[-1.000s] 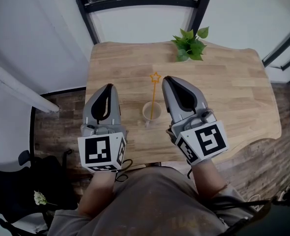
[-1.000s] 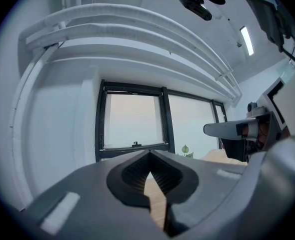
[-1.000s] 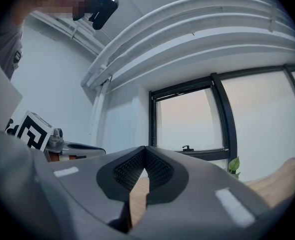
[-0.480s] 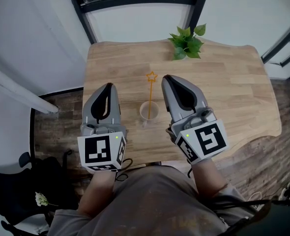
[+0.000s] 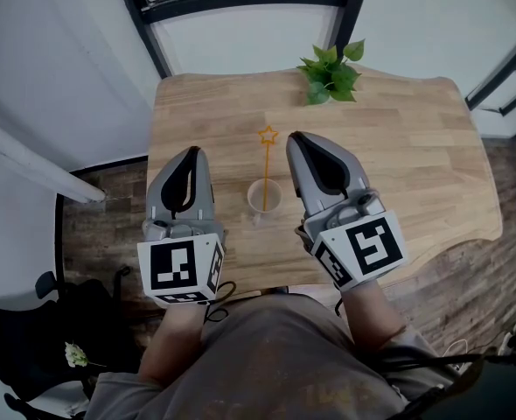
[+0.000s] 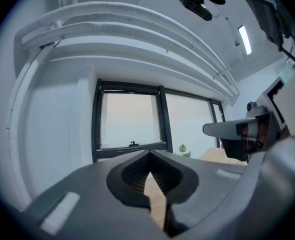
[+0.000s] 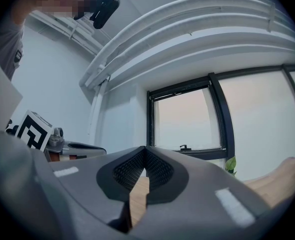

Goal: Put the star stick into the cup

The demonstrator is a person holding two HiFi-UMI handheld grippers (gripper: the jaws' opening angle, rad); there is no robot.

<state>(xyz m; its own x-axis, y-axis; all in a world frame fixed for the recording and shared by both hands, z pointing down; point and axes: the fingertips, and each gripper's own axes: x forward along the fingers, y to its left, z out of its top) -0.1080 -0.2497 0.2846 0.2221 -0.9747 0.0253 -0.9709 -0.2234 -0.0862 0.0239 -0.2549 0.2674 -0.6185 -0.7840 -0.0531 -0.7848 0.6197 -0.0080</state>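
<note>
Between my two grippers, near the table's [image 5: 398,147] front edge, the cup [image 5: 264,198] stands upright with the star stick [image 5: 265,164] in it. The stick leans away from me, its star above the far rim and its lower end hidden inside the cup.

I see the left gripper [image 5: 191,156] just left of the cup and the right gripper [image 5: 293,140] just right of it, both pointing away from me with noses raised. Neither touches the cup or stick. Each gripper's own view shows the jaws closed tip to tip on nothing.

Both gripper views show only a window, white wall and a strip of wood, never the cup. A potted plant [image 5: 330,73] sits at the far edge.
</note>
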